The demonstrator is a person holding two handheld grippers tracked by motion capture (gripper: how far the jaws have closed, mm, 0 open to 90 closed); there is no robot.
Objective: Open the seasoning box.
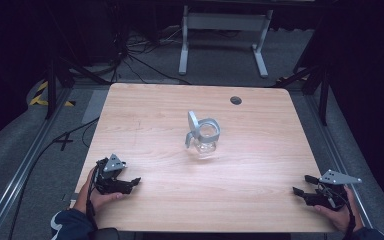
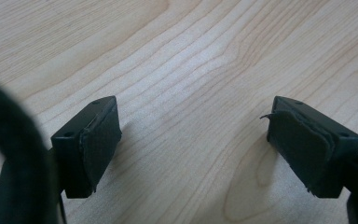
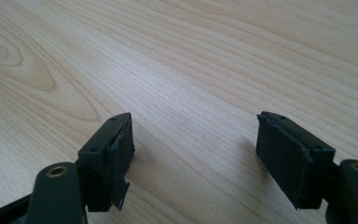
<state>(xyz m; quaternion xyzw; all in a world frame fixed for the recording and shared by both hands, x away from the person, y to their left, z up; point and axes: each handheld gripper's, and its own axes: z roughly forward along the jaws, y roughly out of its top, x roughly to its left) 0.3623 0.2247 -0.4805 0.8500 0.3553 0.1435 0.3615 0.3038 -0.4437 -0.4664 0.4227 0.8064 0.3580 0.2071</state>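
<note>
A clear glass jar point(image 1: 206, 141) with a grey hinged lid standing open rests upright near the middle of the wooden table point(image 1: 155, 110). My left gripper point(image 1: 130, 184) lies at the table's near left corner, held by a hand, open with nothing between its jaws. In the left gripper view the left gripper point(image 2: 193, 140) has its pads point(image 2: 100, 144) far apart over bare wood. My right gripper point(image 1: 302, 186) sits at the near right edge, also open and empty. The right gripper point(image 3: 193, 154) likewise shows its pads point(image 3: 279, 158) wide apart above the tabletop. Both are well short of the jar.
A round dark cable grommet point(image 1: 236, 100) is set into the table's far side. Beyond the table stand a white desk frame point(image 1: 224, 35) and black stands, with cables across the grey floor. Metal rails run along both sides.
</note>
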